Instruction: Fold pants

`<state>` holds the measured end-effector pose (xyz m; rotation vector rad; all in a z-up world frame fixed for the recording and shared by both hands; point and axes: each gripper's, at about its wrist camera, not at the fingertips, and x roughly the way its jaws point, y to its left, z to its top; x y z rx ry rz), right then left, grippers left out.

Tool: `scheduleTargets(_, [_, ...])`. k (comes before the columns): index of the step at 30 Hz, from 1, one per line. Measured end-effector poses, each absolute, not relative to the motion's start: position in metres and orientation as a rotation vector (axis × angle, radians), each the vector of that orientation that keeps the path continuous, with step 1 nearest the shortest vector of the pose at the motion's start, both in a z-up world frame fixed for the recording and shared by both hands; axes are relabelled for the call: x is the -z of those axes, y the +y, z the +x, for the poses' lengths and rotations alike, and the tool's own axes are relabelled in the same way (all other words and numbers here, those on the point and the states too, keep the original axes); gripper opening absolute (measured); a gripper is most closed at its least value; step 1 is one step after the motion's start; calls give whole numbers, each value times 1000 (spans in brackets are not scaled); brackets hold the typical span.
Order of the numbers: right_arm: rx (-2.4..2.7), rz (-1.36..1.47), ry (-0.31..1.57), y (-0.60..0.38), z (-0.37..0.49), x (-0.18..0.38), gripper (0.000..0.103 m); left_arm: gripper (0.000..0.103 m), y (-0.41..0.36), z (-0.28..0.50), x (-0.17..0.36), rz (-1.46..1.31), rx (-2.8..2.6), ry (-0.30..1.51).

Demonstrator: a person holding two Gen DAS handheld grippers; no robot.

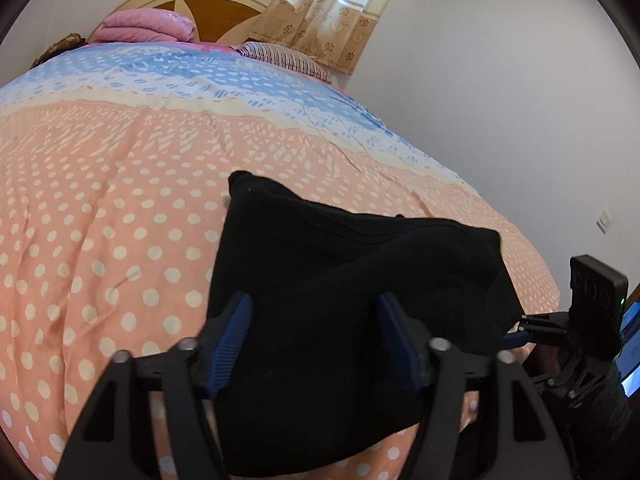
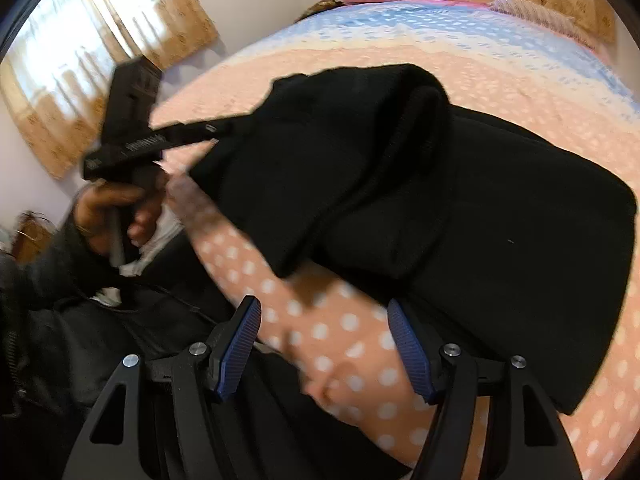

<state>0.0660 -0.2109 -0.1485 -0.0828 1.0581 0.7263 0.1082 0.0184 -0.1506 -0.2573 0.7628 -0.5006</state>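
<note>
Black pants (image 1: pixel 352 280) lie bunched and partly folded on the polka-dot bedspread (image 1: pixel 120 216) near the bed's near edge. My left gripper (image 1: pixel 316 320) is open, its blue pads either side of the pants' near part, not closed on the cloth. In the right wrist view the pants (image 2: pixel 460 216) spread across the bed, and the left gripper (image 2: pixel 224 128) reaches into their raised left end. My right gripper (image 2: pixel 324 328) is open and empty, just above the bedspread (image 2: pixel 340 332) beside the pants' near edge.
A folded pink blanket (image 1: pixel 148 26) and a striped pillow (image 1: pixel 280 58) lie at the headboard (image 1: pixel 208 4). A curtain (image 1: pixel 320 12) hangs behind, white wall (image 1: pixel 500 100) to the right. The person's hand (image 2: pixel 112 212) and dark clothing are at the bed's edge.
</note>
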Motion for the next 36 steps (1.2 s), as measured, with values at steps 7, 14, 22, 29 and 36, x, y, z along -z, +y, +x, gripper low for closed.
scheduleTargets(7, [-682,107,930,-228,57,127,67,72,24,107,149,-273,492,758])
scheduleTargets(14, [-717,196,1021,-204,54,141,53,72,31,107,144,-287,470,740])
scheduleTargets(22, [-630,311,923,-209,63,131,8,72,38,108,138,-289,458,721])
scheduleTargets(29, [-448,256,924,-242,66,127,7,72,36,111,145,-278,463,747])
scheduleTargets(36, [-462,237,959,-253,71,132,54,72,32,113,153,-262,457,779])
